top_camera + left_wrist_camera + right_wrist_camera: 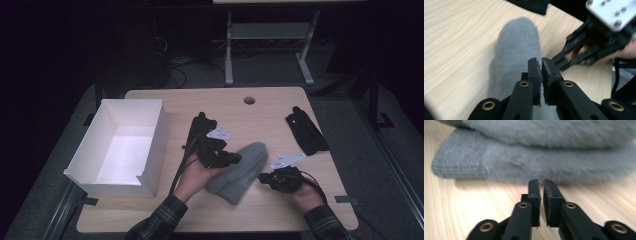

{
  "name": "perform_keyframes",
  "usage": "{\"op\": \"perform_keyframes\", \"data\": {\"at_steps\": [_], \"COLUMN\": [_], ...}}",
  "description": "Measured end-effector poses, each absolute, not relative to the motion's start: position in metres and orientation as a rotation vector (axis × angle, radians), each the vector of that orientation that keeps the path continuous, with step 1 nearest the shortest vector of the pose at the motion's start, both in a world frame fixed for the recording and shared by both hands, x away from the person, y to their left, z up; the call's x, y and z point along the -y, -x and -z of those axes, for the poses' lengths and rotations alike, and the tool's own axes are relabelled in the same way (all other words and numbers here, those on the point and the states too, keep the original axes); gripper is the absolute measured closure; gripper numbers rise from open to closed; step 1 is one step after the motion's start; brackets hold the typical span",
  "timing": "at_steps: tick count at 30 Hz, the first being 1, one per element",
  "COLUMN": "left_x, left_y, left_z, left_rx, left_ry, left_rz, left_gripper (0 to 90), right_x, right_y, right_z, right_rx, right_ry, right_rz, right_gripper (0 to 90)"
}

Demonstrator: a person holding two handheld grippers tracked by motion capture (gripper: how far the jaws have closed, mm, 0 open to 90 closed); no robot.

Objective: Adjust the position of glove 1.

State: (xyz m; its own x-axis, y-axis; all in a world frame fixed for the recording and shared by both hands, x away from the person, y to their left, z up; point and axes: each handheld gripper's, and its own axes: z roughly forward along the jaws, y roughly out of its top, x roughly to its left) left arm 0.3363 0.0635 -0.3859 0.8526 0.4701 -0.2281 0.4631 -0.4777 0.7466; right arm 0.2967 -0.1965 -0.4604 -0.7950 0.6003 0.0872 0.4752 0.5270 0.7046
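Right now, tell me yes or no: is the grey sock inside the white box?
No. In the high view the grey sock lies on the table between the grippers, right of the white box.

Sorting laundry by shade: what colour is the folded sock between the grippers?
Grey sock, clearest in the high view.

The grey sock point(536, 152) blurs and runs off the right gripper view's edges; the left gripper point(235, 159) covers its near side.

My high cam sits above near edge, facing fwd/down over whole table point(280, 107). L gripper cam looks close along its jaws; R cam low, near tabletop. All 3 share grey sock point(239, 170), frame center.
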Motion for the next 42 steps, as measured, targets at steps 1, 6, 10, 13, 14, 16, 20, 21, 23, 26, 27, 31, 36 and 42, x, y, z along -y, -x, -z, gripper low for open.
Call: {"op": "perform_keyframes", "data": {"at_steps": [1,6,10,13,14,16,20,21,23,26,27,31,36,42], "left_x": [-0.071,-0.09,-0.108,-0.109,-0.109,-0.106,-0.101,-0.099,-0.097,-0.096,-0.096,-0.096,-0.083,-0.064], "left_y": [-0.334,-0.326,-0.312,-0.307,-0.305,-0.302,-0.301,-0.3,-0.3,-0.3,-0.3,-0.302,-0.306,-0.3], "left_z": [0.387,0.392,0.4,0.405,0.407,0.414,0.421,0.421,0.421,0.418,0.413,0.402,0.379,0.385], "left_rx": [-0.68,-0.691,-0.678,-0.668,-0.656,-0.643,-0.63,-0.62,-0.617,-0.632,-0.629,-0.625,-0.594,-0.581], "left_ry": [-2.157,-2.178,-2.183,-2.192,-2.206,-2.233,-2.248,-2.258,-2.266,-2.261,-2.246,-2.227,-2.207,-2.218], "left_rz": [-0.032,-0.05,-0.023,-0.013,-0.012,-0.016,-0.004,-0.007,0.0,-0.008,-0.023,-0.039,-0.064,-0.009], "left_gripper": [78.2,68.1,55.9,50.7,49.1,47.7,67.4,67.4,79.3,82.5,83.4,83.7,83.7,83.6], "right_x": [0.206,0.217,0.227,0.227,0.228,0.227,0.227,0.227,0.227,0.226,0.226,0.225,0.223,0.22], "right_y": [-0.295,-0.296,-0.298,-0.299,-0.299,-0.298,-0.298,-0.298,-0.298,-0.298,-0.297,-0.297,-0.296,-0.296], "right_z": [0.461,0.464,0.469,0.472,0.473,0.475,0.476,0.476,0.476,0.476,0.476,0.476,0.474,0.475], "right_rx": [-2.591,-2.586,-2.562,-2.53,-2.517,-2.495,-2.486,-2.486,-2.484,-2.484,-2.484,-2.486,-2.505,-2.515], "right_ry": [-0.942,-0.988,-1.027,-1.028,-1.02,-1.0,-1.001,-1.003,-1.0,-1.001,-1.002,-1.005,-0.993,-0.962], "right_rz": [-1.113,-1.096,-1.067,-1.073,-1.072,-1.067,-1.071,-1.072,-1.073,-1.072,-1.071,-1.073,-1.067,-1.074], "right_gripper": [77.1,66.4,52.7,43.9,41.4,38.7,37.5,37.4,37.3,37.6,38.0,38.2,41.9,42.0]}}
